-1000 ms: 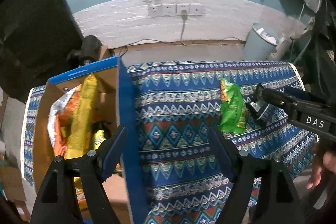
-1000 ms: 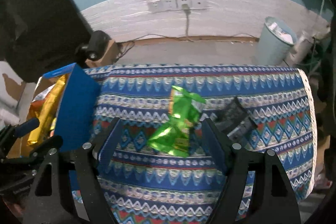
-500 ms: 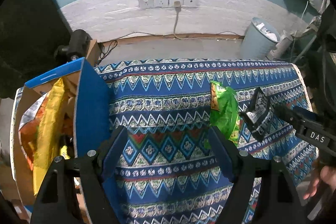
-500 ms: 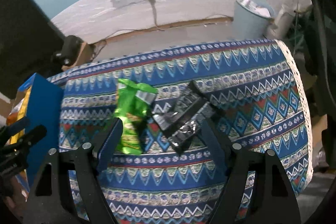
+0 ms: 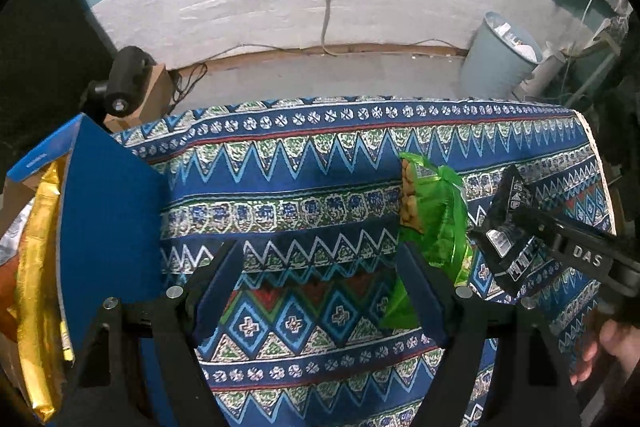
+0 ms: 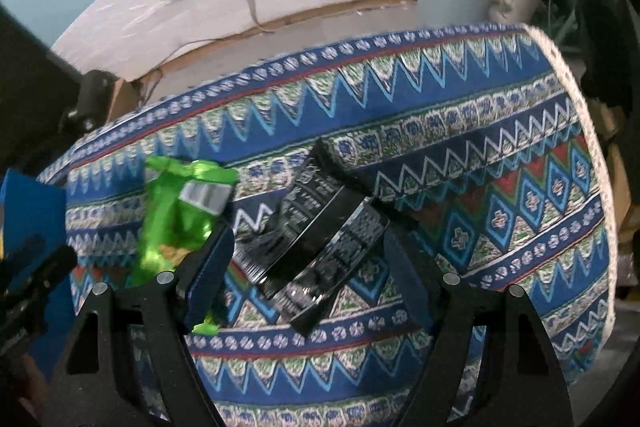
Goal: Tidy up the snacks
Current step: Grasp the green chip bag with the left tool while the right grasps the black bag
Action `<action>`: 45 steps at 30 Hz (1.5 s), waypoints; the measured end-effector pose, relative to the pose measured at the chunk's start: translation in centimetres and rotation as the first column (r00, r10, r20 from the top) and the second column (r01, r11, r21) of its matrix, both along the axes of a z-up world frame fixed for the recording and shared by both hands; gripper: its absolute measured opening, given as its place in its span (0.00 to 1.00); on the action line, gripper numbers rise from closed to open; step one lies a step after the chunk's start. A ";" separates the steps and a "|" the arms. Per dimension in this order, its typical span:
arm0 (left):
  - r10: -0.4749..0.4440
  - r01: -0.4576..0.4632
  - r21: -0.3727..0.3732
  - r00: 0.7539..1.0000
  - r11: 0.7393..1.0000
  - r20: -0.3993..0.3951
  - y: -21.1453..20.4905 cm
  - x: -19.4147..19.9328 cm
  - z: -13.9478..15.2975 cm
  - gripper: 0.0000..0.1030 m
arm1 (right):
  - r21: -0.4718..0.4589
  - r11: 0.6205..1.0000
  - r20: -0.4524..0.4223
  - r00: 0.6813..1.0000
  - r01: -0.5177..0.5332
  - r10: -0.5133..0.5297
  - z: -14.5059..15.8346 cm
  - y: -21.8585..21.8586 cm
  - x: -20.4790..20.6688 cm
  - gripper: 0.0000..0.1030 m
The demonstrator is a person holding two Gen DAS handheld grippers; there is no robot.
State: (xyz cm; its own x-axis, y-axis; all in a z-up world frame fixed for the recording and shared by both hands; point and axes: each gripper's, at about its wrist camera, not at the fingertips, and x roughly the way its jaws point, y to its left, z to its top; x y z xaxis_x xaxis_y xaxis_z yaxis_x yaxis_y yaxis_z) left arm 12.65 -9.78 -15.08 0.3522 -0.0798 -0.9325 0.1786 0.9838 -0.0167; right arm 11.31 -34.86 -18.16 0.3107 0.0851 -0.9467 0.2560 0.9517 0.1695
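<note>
Both black two-finger grippers point steeply down, jaws spread: the right gripper (image 6: 308, 267) straddles the black foil snack packet (image 6: 316, 239) near the patterned tablecloth's (image 6: 500, 187) right edge; the left gripper (image 5: 320, 287) hangs over bare cloth.

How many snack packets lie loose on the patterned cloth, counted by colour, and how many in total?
Green packet: 1
Black packet: 1
Total: 2
</note>
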 end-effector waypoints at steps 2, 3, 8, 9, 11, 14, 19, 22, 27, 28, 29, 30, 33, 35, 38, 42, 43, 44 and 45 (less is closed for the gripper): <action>0.001 -0.001 -0.004 1.000 1.000 -0.010 -0.1 0.3 -0.3 0.78 | 0.014 1.000 -0.018 1.000 0.022 -0.022 -1.0 -0.4 0.5 0.74; 0.002 -0.002 -0.008 1.000 1.000 -0.014 0.0 0.4 -0.4 0.78 | 0.015 0.999 -0.027 0.999 0.036 -0.036 -1.5 -0.6 0.7 0.74; 0.010 -0.012 -0.050 0.999 0.999 -0.047 -0.4 1.0 -1.1 0.78 | 0.026 0.999 -0.060 0.997 0.039 -0.038 -3.0 -0.4 1.2 0.74; 0.010 -0.014 -0.062 0.998 0.998 -0.054 -0.6 1.2 -1.2 0.78 | 0.015 1.000 -0.069 0.997 0.018 -0.017 -3.1 0.1 1.2 0.74; 0.009 -0.015 -0.083 0.997 0.996 -0.070 -0.9 1.3 -1.5 0.78 | -0.011 0.999 -0.080 0.996 -0.030 0.029 -3.3 0.8 1.1 0.72; 0.008 -0.018 -0.110 0.995 0.994 -0.096 -1.4 1.4 -1.9 0.78 | -0.077 0.990 -0.079 0.991 -0.116 0.110 -3.2 1.5 0.6 0.61; 0.005 -0.028 -0.173 0.991 0.985 -0.131 -2.5 1.3 -2.3 0.78 | -0.116 0.979 -0.083 0.984 -0.169 0.160 -2.8 0.8 -0.9 0.60; -0.007 -0.019 -0.194 0.991 0.981 -0.133 -3.4 1.2 -2.3 0.79 | -0.159 0.970 -0.068 0.982 -0.183 0.174 -2.1 0.2 -1.9 0.60; -0.054 0.029 -0.177 0.989 0.984 -0.136 -5.7 0.9 -2.7 0.79 | -0.225 0.954 -0.049 0.980 -0.200 0.194 -0.4 -0.6 -2.9 0.60; -0.064 0.041 -0.169 0.988 0.985 -0.138 -6.2 0.8 -2.9 0.79 | -0.236 0.950 -0.048 0.979 -0.206 0.200 -0.2 -0.9 -2.8 0.60; -0.072 0.050 -0.159 0.988 0.986 -0.140 -6.5 0.8 -3.1 0.79 | -0.249 0.944 -0.050 0.977 -0.215 0.209 0.0 -0.9 -2.9 0.60; -0.078 0.057 -0.147 0.987 0.988 -0.142 -6.9 0.7 -3.3 0.79 | -0.258 0.940 -0.051 0.975 -0.223 0.217 0.1 -1.1 -2.7 0.60; -0.086 0.066 -0.128 0.984 0.990 -0.155 -7.5 0.8 -4.1 0.79 | -0.275 0.934 -0.046 0.973 -0.229 0.225 0.3 -1.1 -2.7 0.60; -0.088 0.067 -0.121 0.981 0.990 -0.175 -7.9 0.9 -4.9 0.79 | -0.257 0.940 -0.042 0.975 -0.222 0.219 0.2 -1.4 -2.7 0.60; -0.086 0.067 -0.106 0.978 0.992 -0.192 -8.4 1.0 -5.8 0.79 | -0.234 0.949 -0.043 0.977 -0.211 0.207 -0.1 -1.7 -2.5 0.60; -0.078 0.059 -0.103 0.977 0.993 -0.198 -8.6 1.3 -6.7 0.80 | -0.211 0.956 -0.040 0.979 -0.205 0.201 -0.2 -1.9 -2.6 0.61; -0.078 0.059 -0.104 0.979 0.993 -0.189 -8.6 1.2 -6.8 0.79 | -0.201 0.958 -0.039 0.979 -0.203 0.199 -0.2 -2.0 -2.6 0.61; -0.076 0.059 -0.100 0.981 0.993 -0.181 -8.6 1.2 -6.8 0.79 | -0.196 0.960 -0.039 0.979 -0.202 0.198 -0.2 -2.0 -2.6 0.61; -0.077 0.062 -0.094 0.982 0.994 -0.172 -8.5 1.2 -6.9 0.78 | -0.194 0.960 -0.040 0.979 -0.202 0.198 -0.2 -2.0 -2.6 0.61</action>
State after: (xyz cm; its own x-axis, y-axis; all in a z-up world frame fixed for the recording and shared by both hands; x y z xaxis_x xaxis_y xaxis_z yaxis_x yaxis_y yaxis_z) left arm 13.88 -18.23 -21.96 0.1752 -0.1824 -0.9675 0.2333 0.9624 -0.1392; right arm 8.70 -36.89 -18.39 0.2870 -0.0449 -0.9569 0.0589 0.9978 -0.0292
